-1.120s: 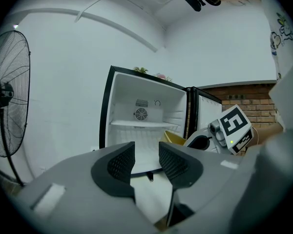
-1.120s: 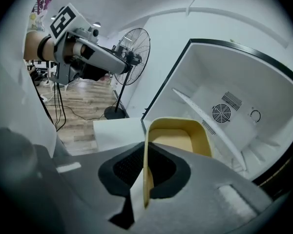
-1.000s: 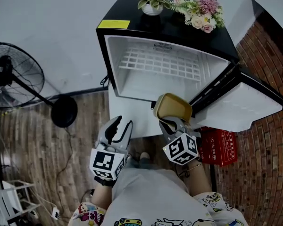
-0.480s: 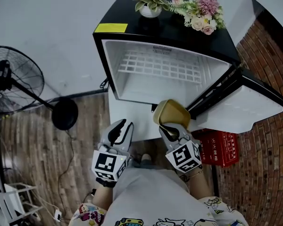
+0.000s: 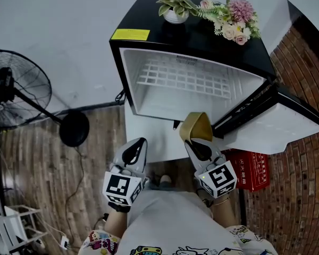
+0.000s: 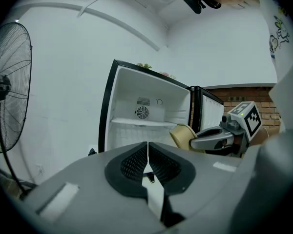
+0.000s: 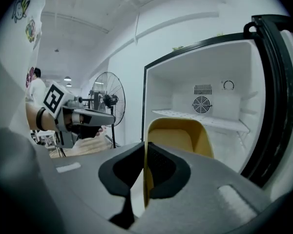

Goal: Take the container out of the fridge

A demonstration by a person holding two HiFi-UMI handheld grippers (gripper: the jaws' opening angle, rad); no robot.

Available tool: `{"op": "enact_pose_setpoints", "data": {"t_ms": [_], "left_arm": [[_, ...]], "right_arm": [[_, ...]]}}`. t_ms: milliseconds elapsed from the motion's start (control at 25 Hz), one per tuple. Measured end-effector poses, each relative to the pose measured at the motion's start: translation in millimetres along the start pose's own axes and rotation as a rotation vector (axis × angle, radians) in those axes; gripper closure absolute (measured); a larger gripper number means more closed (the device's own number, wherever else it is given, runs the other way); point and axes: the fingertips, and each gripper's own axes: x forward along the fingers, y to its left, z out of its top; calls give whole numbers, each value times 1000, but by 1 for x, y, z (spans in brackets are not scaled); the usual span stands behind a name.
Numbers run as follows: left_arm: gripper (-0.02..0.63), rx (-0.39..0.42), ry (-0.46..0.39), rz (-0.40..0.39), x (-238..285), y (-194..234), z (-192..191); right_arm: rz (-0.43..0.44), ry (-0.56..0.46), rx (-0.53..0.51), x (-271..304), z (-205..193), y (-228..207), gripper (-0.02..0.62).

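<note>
The yellow container (image 5: pixel 196 127) hangs in front of the open fridge (image 5: pixel 202 36), outside its white cavity. My right gripper (image 5: pixel 194 142) is shut on the container's near rim, and the right gripper view has the container (image 7: pixel 178 135) upright between the right gripper's (image 7: pixel 145 160) pads. To its left my left gripper (image 5: pixel 138 145) holds nothing. Its jaws are closing, and in the left gripper view the left gripper's (image 6: pixel 147 152) pads meet with nothing between them. That view also has the container (image 6: pixel 185 135) and the right gripper (image 6: pixel 210 140) at the right.
The fridge door (image 5: pixel 276 121) swings open to the right. A white wire shelf (image 5: pixel 181 78) sits inside the cavity. A plant pot (image 5: pixel 175 9) and flowers (image 5: pixel 231 17) stand on top. A red box (image 5: pixel 247 166) lies on the floor at right, and a standing fan (image 5: pixel 16 89) is at left.
The left gripper's jaws have closed from open to shut. The right gripper has drawn the container slightly down and right, away from the fridge, and tipped it more on edge.
</note>
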Motion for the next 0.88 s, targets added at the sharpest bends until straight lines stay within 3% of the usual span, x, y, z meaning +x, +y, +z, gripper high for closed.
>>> {"op": "enact_pose_setpoints", "data": {"t_ms": [440,880], "left_arm": [[594,-77,-14,1,-3,11,-2],[594,-72,-6,15,-2,14,-3]], "right_arm": [[-38,-126,137,-5,20,-14,583],[-34,-132,144,-3,21,-15,583]]}}
